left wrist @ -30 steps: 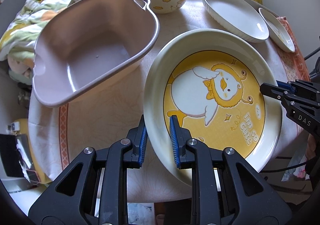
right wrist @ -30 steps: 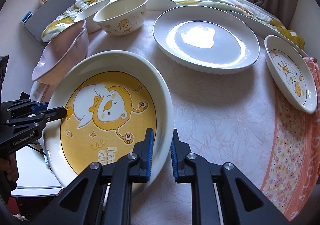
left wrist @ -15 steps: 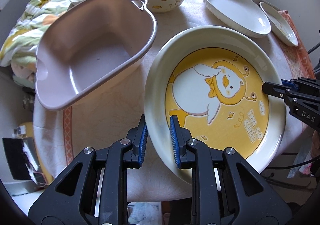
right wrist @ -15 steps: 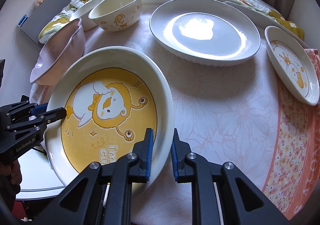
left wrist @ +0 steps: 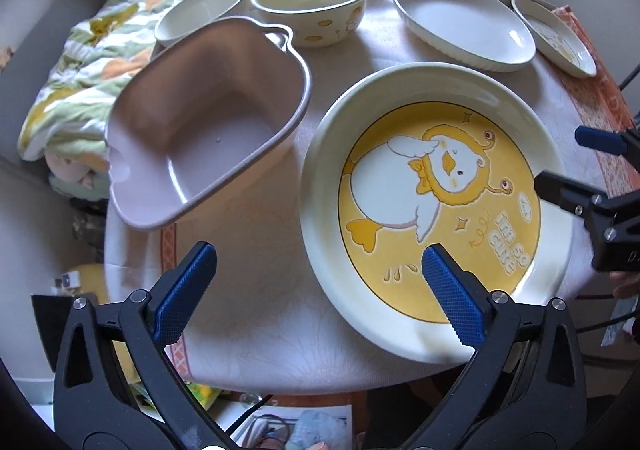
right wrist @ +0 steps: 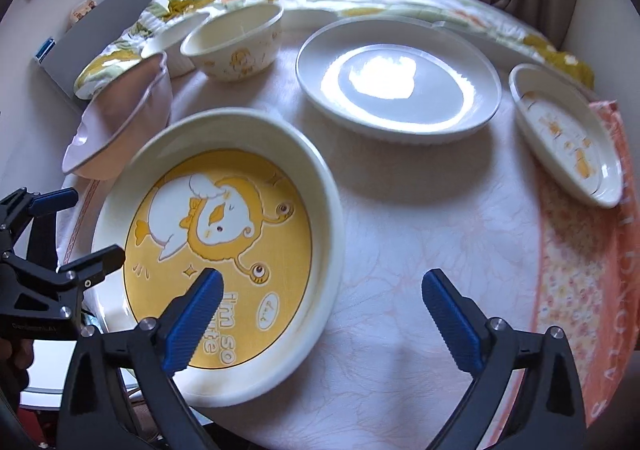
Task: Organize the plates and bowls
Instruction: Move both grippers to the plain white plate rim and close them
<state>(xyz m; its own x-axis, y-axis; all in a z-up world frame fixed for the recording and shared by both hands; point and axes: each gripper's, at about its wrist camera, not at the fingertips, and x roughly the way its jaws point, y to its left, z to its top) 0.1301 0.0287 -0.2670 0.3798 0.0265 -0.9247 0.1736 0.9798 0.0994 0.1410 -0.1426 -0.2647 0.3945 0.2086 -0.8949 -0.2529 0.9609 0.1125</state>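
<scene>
Claws [left wrist: 318, 278] [right wrist: 322, 304] both gaping apart, each straddling an opposite rim of the plate [left wrist: 436, 205] sitting flat on the desk [right wrist: 420, 250].

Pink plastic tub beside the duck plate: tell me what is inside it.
The pink plastic tub shows a bare floor and walls in the left wrist view, with only a tiny speck on the bottom. The tub's underside and the pale tablecloth beneath are hidden.
</scene>
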